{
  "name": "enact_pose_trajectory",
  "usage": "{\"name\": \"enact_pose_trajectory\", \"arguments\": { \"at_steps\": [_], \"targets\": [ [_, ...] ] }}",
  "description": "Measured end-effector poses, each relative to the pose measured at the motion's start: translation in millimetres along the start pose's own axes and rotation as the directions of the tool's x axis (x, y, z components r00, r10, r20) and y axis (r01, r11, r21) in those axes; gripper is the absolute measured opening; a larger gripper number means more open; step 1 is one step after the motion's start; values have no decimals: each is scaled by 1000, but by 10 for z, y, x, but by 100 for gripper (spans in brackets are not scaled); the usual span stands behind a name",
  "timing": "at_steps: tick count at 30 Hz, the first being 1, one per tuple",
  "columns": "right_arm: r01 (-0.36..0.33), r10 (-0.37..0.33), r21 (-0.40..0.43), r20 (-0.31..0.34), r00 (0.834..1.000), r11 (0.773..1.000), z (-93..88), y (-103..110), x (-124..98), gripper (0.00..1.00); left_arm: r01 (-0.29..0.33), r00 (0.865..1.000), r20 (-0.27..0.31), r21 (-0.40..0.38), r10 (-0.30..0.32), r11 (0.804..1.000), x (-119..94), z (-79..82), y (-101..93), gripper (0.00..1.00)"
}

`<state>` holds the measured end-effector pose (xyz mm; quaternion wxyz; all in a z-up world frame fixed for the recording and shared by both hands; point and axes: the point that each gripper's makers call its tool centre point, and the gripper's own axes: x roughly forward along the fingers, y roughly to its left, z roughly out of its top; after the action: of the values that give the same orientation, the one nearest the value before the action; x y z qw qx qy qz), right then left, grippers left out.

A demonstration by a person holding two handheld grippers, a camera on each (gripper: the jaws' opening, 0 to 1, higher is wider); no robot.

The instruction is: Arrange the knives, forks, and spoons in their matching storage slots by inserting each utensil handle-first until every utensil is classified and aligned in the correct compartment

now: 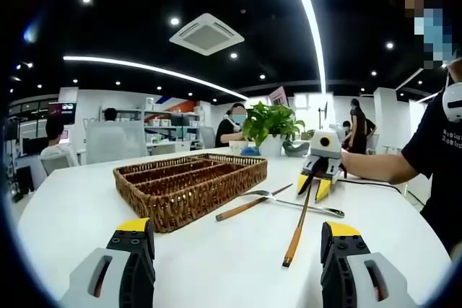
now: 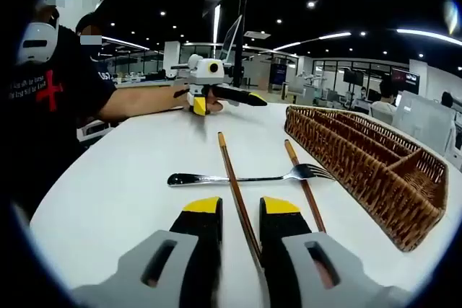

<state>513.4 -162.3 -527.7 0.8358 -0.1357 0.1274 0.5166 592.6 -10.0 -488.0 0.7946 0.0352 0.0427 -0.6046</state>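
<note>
A brown wicker tray (image 1: 191, 185) with long compartments lies on the white table (image 1: 72, 207). Beside it lie a silver fork (image 1: 296, 203) and a wooden-handled utensil (image 1: 245, 207). My left gripper (image 1: 237, 227) is wide open over bare table, short of the tray. In the left gripper view my right gripper (image 1: 314, 187) is shut on a long wooden-handled utensil (image 1: 297, 225), whose far end touches the table. In the right gripper view that utensil (image 2: 232, 174) runs between my right gripper (image 2: 242, 207), crossing the fork (image 2: 238, 177). The tray (image 2: 361, 156) lies to the right.
A potted green plant (image 1: 271, 124) stands behind the tray. A person in a dark shirt (image 2: 50, 99) stands at the table edge, holding the left gripper (image 2: 209, 81). Other people sit at desks in the background.
</note>
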Motion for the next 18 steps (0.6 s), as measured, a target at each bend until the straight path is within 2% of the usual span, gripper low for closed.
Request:
{"name": "enact_pose_trajectory", "arguments": {
  "at_steps": [3,11,13,14,18],
  "targets": [
    [-9,9,-7,-2,1000,1000,-7,17,-1,8,0,1000,1,-1,0,1000,-2,0,3,100],
    [-21,20,-23,-12,1000,1000,-25,58,42,11,0,1000,6,-6,0,1000,-5,3,9,100],
    [-29,28,-31,-17,999,999,-36,80,61,6,0,1000,7,-7,1,1000,-5,4,11,100],
    [-34,33,-38,-20,999,999,-38,87,59,3,0,1000,8,-7,0,1000,-5,4,11,100],
    [-79,79,-30,-11,997,996,-36,175,65,2,-1,1000,8,-9,1,1000,-2,4,12,100]
  ]
}}
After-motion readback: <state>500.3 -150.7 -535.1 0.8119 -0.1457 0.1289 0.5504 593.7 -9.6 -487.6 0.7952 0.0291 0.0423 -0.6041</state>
